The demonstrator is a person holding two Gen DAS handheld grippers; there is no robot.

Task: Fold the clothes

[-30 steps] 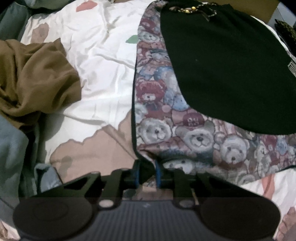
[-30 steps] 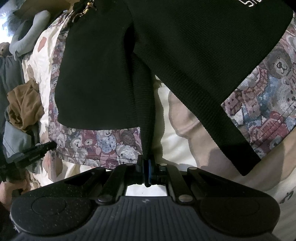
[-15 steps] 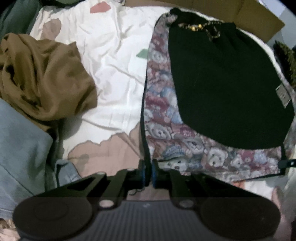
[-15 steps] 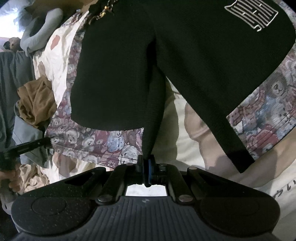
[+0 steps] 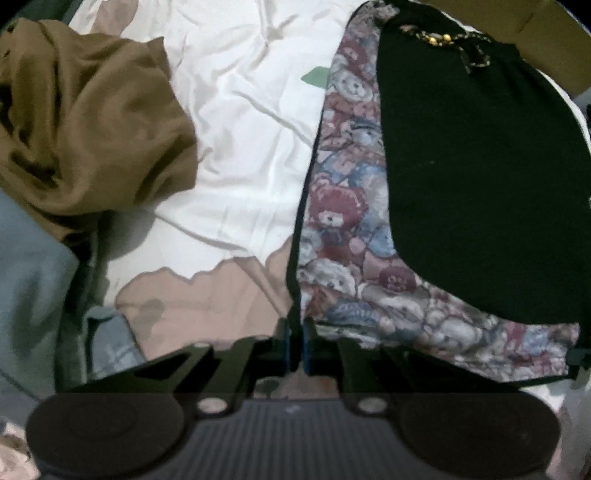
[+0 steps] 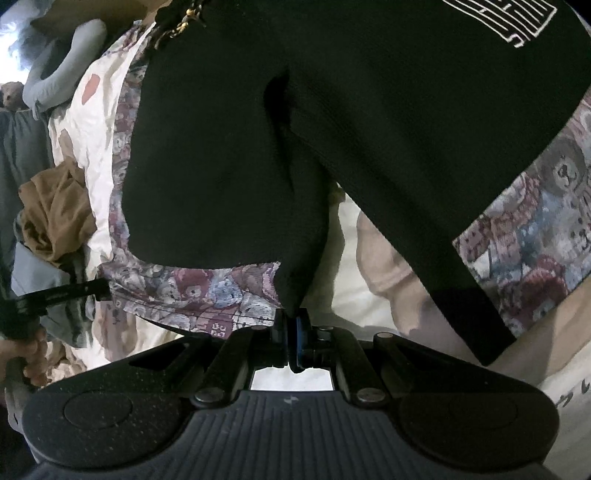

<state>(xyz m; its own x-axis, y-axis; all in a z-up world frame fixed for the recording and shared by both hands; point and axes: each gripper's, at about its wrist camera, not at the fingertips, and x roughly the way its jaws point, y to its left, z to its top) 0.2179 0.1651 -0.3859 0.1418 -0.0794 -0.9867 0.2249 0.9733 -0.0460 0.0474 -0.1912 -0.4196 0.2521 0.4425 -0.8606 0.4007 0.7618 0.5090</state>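
A garment with a black body (image 5: pixel 480 184) and a teddy-bear print border (image 5: pixel 340 221) lies spread on a white bedsheet (image 5: pixel 240 129). A gold chain (image 5: pixel 439 37) sits at its far end. My left gripper (image 5: pixel 294 339) points down and is shut on the dark hem at the print's near left corner. In the right wrist view the same gripper's fingers (image 6: pixel 88 290) meet that corner. My right gripper (image 6: pixel 291 332) is shut on a hanging fold of the black cloth (image 6: pixel 303 240). A white maze logo (image 6: pixel 509 18) shows on the black fabric.
A crumpled brown garment (image 5: pixel 85 129) lies left of the spread one, with blue-grey cloth (image 5: pixel 33 295) beside it. A cardboard box (image 5: pixel 546 44) stands at the far right. A grey plush toy (image 6: pixel 62 74) lies at the bed's far end. A person's hand (image 6: pixel 26 354) grips the left tool.
The left gripper's jaws stood apart around the hem corner a second ago; they have since shut on it. The left view has shifted over the bed. The right gripper stays shut on the black fold.
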